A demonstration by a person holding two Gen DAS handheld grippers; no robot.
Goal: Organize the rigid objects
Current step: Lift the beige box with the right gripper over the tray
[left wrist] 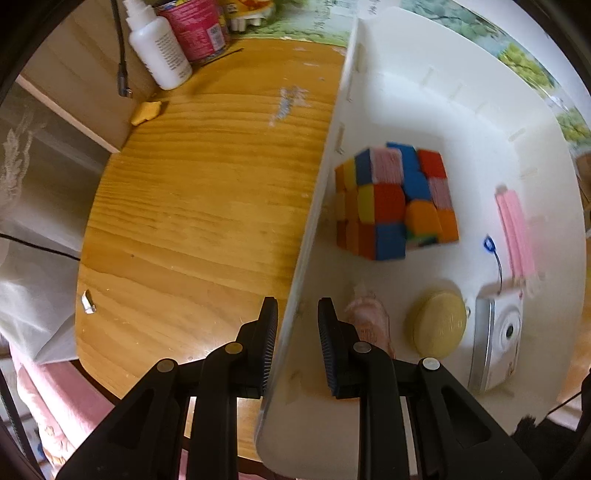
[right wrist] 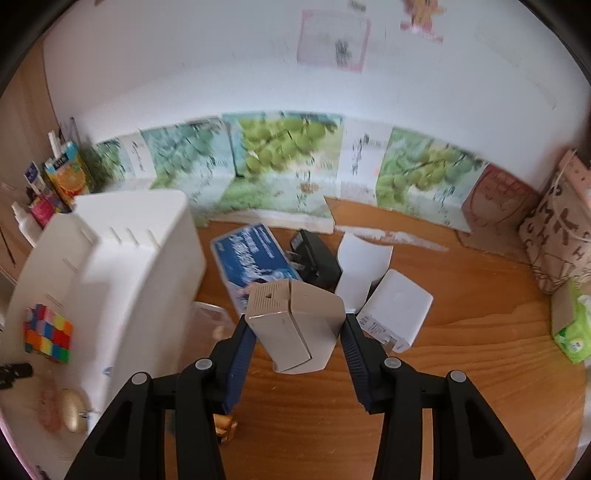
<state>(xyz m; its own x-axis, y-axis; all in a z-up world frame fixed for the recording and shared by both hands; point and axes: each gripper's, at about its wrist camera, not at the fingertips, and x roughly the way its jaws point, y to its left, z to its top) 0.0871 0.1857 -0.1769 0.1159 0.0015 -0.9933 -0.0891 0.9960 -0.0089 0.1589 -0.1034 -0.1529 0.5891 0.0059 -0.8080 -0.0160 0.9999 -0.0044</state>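
Observation:
My left gripper (left wrist: pixel 297 321) straddles the left wall of a white plastic bin (left wrist: pixel 325 177), one finger outside, one inside; a gap shows on each side of the wall. The bin is tilted and holds a colourful puzzle cube (left wrist: pixel 395 201), a yellow round disc (left wrist: pixel 437 325), a small white toy camera (left wrist: pixel 502 332) and a pink strip (left wrist: pixel 515 232). My right gripper (right wrist: pixel 297 334) is shut on a beige plastic box (right wrist: pixel 295 325), held above the wooden table (right wrist: pixel 461 369) right of the bin (right wrist: pixel 122 273). The cube also shows in the right wrist view (right wrist: pixel 46 334).
On the table beyond the beige box lie a blue packet (right wrist: pixel 251 262), a black adapter (right wrist: pixel 314 258), a white card (right wrist: pixel 360 267) and a white box (right wrist: pixel 399 310). A white bottle (left wrist: pixel 159 48) and pink can (left wrist: pixel 195 27) stand far left. A green tissue pack (right wrist: pixel 574 332) is at the right.

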